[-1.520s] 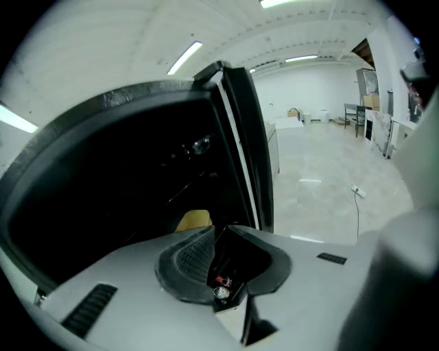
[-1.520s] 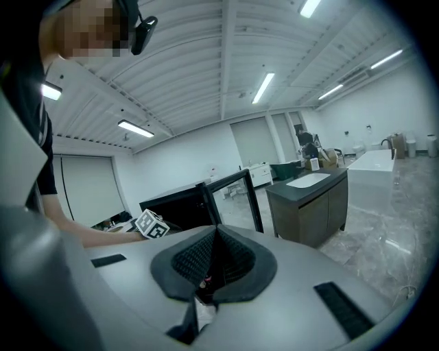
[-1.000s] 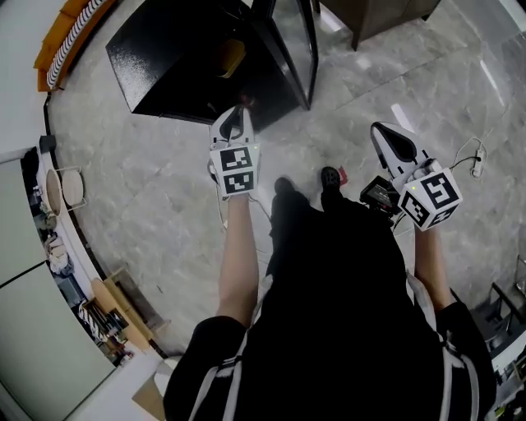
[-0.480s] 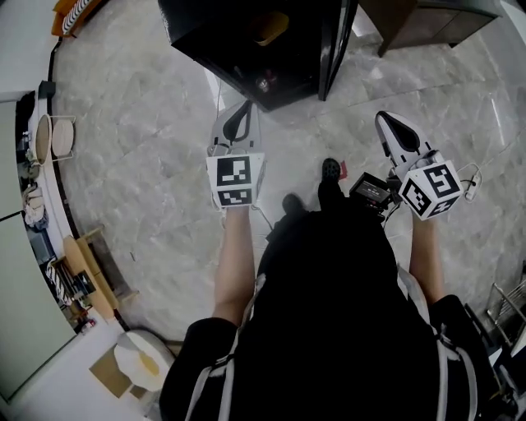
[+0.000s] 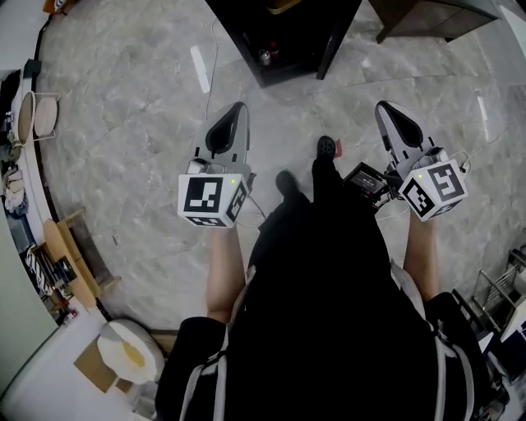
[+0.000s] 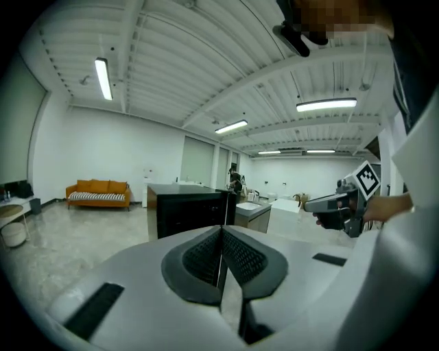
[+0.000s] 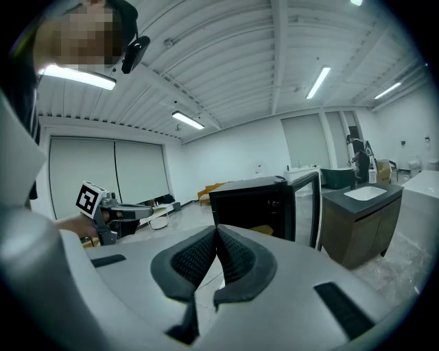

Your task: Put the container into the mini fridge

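The black mini fridge (image 5: pixel 283 37) stands on the floor at the top of the head view, its door (image 5: pixel 339 37) swung open. A yellow container (image 5: pixel 283 5) shows inside it at the frame's edge, and as a yellow patch (image 7: pixel 266 230) in the right gripper view. My left gripper (image 5: pixel 228 123) and right gripper (image 5: pixel 391 122) are held out in front of the person, short of the fridge. Both are shut and hold nothing. The left gripper (image 6: pixel 221 230) faces the fridge's side (image 6: pixel 188 209); the right gripper (image 7: pixel 215 230) faces the open front (image 7: pixel 254 202).
A dark sink cabinet (image 7: pixel 360 219) stands right of the fridge. A cable (image 5: pixel 209 66) runs over the marble floor. A small round table (image 5: pixel 37 115) and shelving (image 5: pixel 66 263) line the left wall. An orange sofa (image 6: pixel 99 192) is far off.
The fridge has slid toward the top of the head view as the person backs away. Both grippers, still shut, are now farther from the opening; the left one was close to it.
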Demonstrator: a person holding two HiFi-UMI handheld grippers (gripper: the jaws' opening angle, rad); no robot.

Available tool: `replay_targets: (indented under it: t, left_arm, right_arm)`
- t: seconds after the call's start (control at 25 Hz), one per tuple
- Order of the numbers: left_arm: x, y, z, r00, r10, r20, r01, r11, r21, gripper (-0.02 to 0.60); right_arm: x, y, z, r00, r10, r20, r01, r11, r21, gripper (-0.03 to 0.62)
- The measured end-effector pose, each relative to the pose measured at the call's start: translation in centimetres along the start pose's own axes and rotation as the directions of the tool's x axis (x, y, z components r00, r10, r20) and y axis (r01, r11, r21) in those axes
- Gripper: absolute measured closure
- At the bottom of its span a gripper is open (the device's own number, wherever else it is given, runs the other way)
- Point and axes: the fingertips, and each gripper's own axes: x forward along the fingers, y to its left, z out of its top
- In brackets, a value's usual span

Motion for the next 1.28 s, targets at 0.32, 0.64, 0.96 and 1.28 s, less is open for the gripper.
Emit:
replay_targets:
  t: [0.32, 0.64, 0.96, 1.28]
  left_arm:
    - [-6.2, 0.1, 1.8, 0.996, -0.045, 0.083, 0.047, 0.999, -0.020, 0.546]
    - [-9.5, -1.2, 2.8, 0.992, -0.079, 0.100, 0.080, 0.997, -0.005, 0.546]
    - [-9.5, -3.1, 2.7, 0.991, -0.103, 0.090, 0.104, 0.995, -0.001, 0.546]
    - [-9.6, -3.6, 2.2, 0.991, -0.108, 0.084, 0.109, 0.994, -0.004, 0.546]
  right_arm:
    - [-1.9, 4.8, 1.0, 0.998, 0.037, 0.041, -0.035, 0.998, -0.053, 0.576]
    - [-3.7, 7.2, 1.3, 0.997, 0.045, 0.065, -0.041, 0.998, -0.051, 0.576]
    - [-4.7, 7.5, 1.7, 0.993, 0.054, 0.108, -0.054, 0.999, 0.001, 0.576]
    - [-5.1, 8.7, 1.6, 0.991, 0.091, 0.102, -0.084, 0.994, -0.066, 0.576]
